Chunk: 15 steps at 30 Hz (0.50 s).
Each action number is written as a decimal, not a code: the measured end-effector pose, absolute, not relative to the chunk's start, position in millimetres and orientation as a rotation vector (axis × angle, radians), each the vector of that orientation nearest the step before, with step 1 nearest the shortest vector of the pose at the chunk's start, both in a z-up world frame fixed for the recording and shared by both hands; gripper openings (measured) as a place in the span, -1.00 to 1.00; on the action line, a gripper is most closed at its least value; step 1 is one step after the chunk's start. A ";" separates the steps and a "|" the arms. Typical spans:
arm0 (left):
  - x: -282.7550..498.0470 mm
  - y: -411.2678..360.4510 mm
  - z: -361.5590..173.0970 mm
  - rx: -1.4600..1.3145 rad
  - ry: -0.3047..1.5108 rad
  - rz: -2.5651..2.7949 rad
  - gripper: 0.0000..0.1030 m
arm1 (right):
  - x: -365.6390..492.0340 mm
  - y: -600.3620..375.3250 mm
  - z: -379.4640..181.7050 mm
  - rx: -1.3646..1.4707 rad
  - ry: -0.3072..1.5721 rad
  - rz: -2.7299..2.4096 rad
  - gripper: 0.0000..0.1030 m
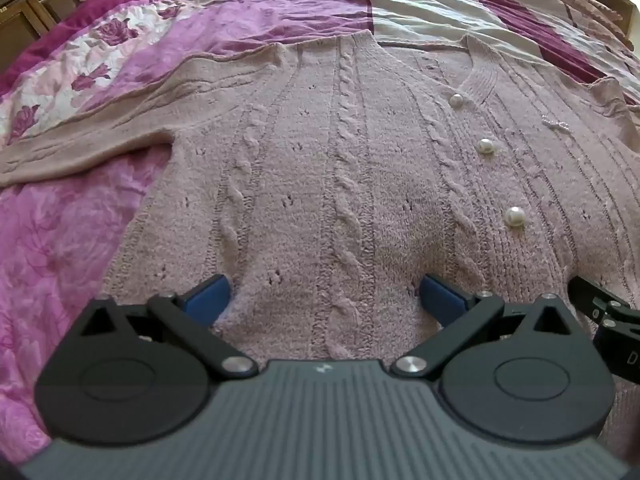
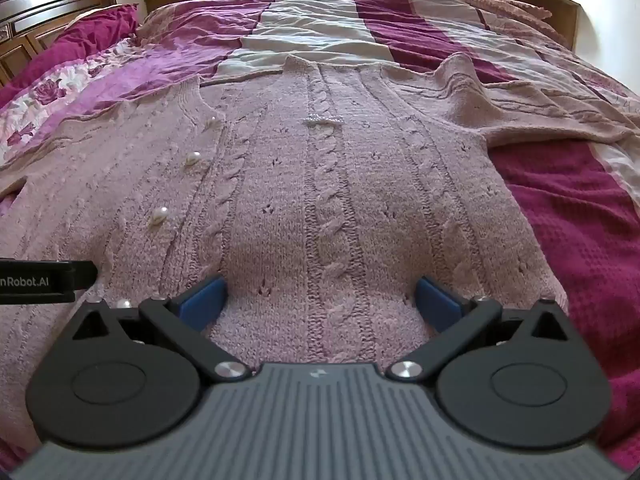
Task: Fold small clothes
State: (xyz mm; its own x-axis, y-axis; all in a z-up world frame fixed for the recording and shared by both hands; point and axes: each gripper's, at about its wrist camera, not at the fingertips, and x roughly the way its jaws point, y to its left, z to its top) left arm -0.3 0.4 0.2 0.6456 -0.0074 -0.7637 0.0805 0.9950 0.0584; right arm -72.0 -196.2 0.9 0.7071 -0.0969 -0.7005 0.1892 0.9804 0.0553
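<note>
Patchwork bedspread [image 2: 560, 216], pink cardigan [image 1: 320, 184] flat, neckline far, hem near, left gripper [image 1: 326, 296] and right gripper [image 2: 320, 296] fingers spread

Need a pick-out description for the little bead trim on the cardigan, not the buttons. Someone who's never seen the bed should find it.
Start at the bed with the magenta and grey striped cover, where a pink cable-knit cardigan lies spread flat. Follow its central cable toward the neckline to the bead trim, a short horizontal strand of tiny white beads. Unlike the large single pearl buttons running down the placket, it is a thin row.
</note>
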 end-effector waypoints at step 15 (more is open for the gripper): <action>3.6 5.7 0.7 0.095 0.875 -0.048 1.00 | -72.2 -195.6 0.5 0.124 0.768 -0.161 1.00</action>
